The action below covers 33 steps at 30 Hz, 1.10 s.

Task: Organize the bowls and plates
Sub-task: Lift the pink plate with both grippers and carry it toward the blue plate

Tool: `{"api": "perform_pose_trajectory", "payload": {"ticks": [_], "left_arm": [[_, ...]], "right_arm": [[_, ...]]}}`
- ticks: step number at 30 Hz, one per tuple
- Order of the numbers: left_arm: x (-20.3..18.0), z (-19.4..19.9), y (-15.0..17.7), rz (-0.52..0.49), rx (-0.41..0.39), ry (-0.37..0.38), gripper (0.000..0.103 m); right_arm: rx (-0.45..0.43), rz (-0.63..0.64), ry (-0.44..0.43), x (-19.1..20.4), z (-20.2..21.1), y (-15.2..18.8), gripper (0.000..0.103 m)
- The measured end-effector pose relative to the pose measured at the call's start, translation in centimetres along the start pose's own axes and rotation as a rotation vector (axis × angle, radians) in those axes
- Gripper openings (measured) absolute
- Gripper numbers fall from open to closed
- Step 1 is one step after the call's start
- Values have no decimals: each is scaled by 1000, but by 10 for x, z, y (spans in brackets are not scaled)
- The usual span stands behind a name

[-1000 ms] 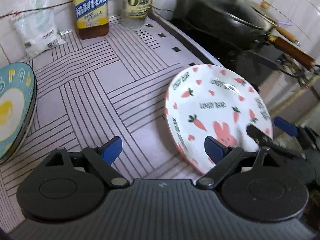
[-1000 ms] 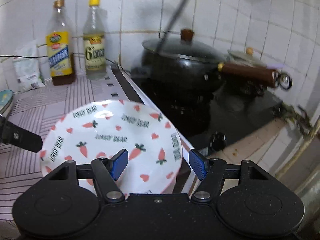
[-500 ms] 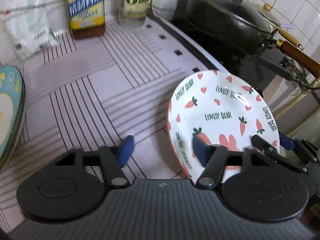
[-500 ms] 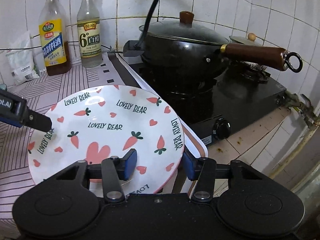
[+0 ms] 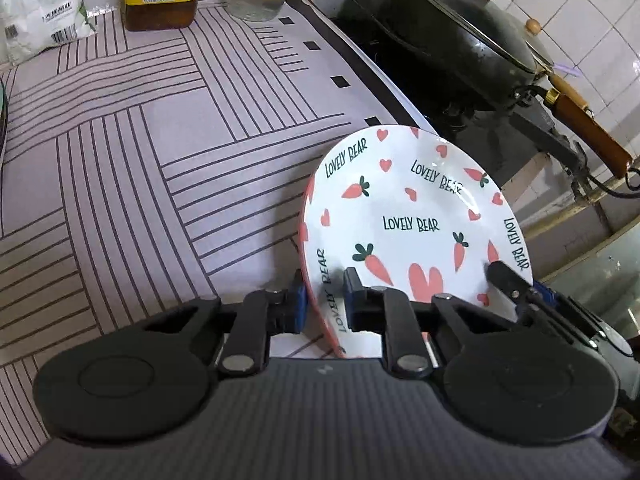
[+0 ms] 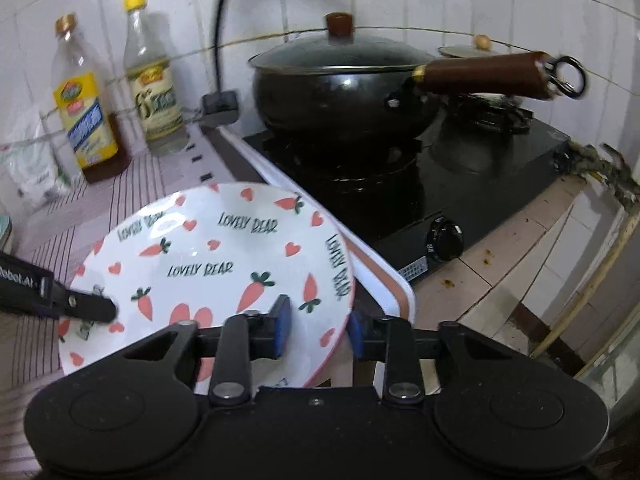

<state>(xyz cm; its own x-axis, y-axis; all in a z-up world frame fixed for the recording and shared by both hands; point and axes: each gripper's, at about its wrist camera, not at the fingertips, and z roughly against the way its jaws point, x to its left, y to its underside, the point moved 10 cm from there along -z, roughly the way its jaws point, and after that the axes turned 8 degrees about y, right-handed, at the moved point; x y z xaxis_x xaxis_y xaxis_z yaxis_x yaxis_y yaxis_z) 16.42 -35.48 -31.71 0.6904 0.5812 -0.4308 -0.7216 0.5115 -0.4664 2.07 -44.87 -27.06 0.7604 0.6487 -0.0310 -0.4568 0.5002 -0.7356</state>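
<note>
1. The carrot-and-heart plate (image 5: 416, 224) printed "LOVELY BEAR" sits tilted at the right edge of the striped counter mat (image 5: 160, 152), just beside the black gas stove (image 6: 460, 200), with a claw on each side of it.
2. The left gripper (image 5: 325, 304) is clamped on the plate's near-left rim: 1 blue pad sits behind the rim and 1 in front, both pressing the edge.
3. The right gripper (image 6: 318, 326) straddles the plate's right rim. Its jaws are closing, with the rim between the 2 blue pads; the left pad lies on the plate's face, and the right pad looks just off the underside.
4. In the right wrist view the left claw's black finger (image 6: 90, 308) reaches onto the plate from the far side.
5. A lidded black wok (image 6: 340, 88) with a wooden handle stands on the stove.
6. 2 bottles stand at the tiled wall: a yellow-labelled cooking wine bottle (image 6: 86, 120) and a white vinegar bottle (image 6: 154, 92), side by side.
7. A white plastic bag (image 5: 36, 12) leans at the wall left of them.
</note>
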Motion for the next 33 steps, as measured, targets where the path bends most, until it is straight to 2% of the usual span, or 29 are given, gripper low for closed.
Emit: {"api": "perform_pose_trajectory", "payload": {"ticks": [5,12,22,33], "left_arm": [[3,16,0,-27,-31,-21,17],[13,56,0,-64,-60,-88,17],[39,123,11,-46,-101,-167,17],[68,182,25,10,-172,-208,17]], "right_arm": [[-51,3,-2,4,10,-5,23],[-31,24,-109,25,23,-12,21],[-29,51,-252,70,60,-12,21],[-46,117,-381,120,100,-19,21]]}}
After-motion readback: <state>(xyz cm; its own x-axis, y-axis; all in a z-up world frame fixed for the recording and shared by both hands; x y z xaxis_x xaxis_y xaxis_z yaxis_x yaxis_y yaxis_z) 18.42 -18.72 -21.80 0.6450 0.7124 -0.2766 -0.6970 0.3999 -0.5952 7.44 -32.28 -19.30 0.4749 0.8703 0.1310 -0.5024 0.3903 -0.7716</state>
